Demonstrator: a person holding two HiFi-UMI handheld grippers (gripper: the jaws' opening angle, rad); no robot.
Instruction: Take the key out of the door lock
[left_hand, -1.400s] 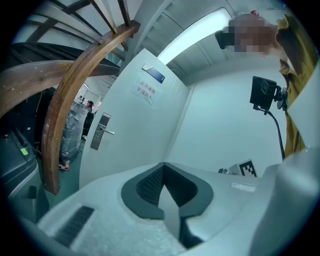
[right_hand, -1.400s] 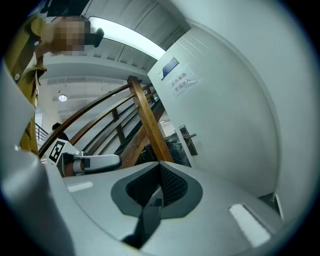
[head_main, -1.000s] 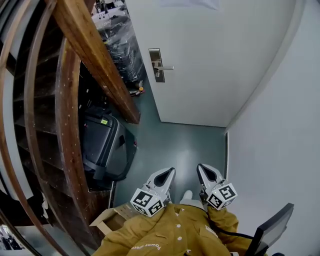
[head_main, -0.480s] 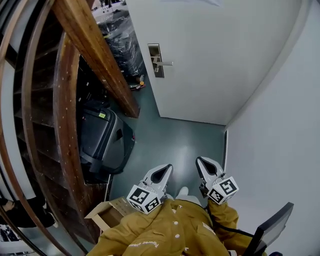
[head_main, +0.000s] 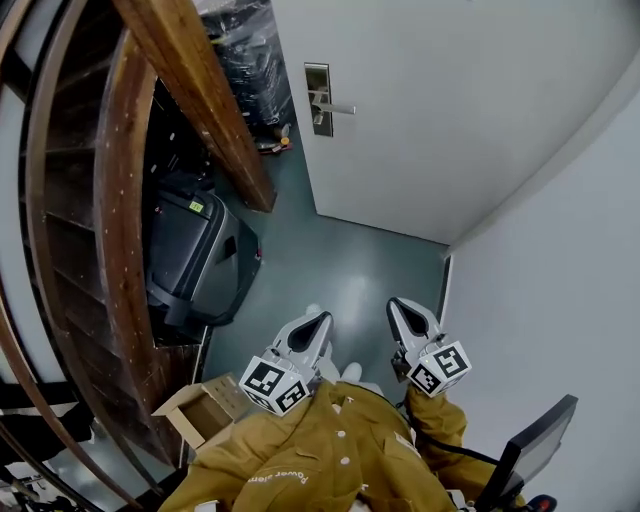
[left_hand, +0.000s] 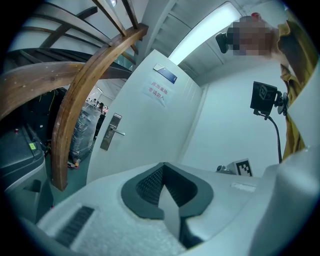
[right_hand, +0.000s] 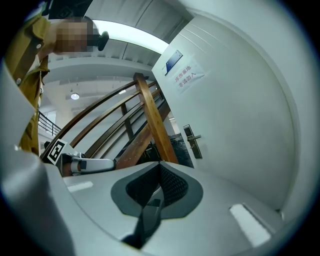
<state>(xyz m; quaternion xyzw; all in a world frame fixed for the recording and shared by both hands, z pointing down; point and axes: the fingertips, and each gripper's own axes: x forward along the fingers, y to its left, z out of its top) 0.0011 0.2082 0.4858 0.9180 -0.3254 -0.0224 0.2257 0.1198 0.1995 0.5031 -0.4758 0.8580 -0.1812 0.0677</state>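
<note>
Both the left gripper (head_main: 320, 318) and the right gripper (head_main: 394, 303) hang low by the person's jacket (head_main: 320, 450), fingers clenched on nothing. The key is too small to make out. It would sit in the lock plate (head_main: 318, 98) under the lever handle (head_main: 340, 107) of the white door (head_main: 450, 100), well apart from both. Likely small, light, stiff, slick metal — best pinched across its flat head and drawn straight out.

We see bright, even indoor light. A long ceiling lamp (left_hand: 200, 37) burns out white in both gripper views; the floor (head_main: 352, 290) carries a soft sheen. Under the stairs (head_main: 120, 200) it is dim. Fisheye bending curves the edges, and the corners go dark.
</note>
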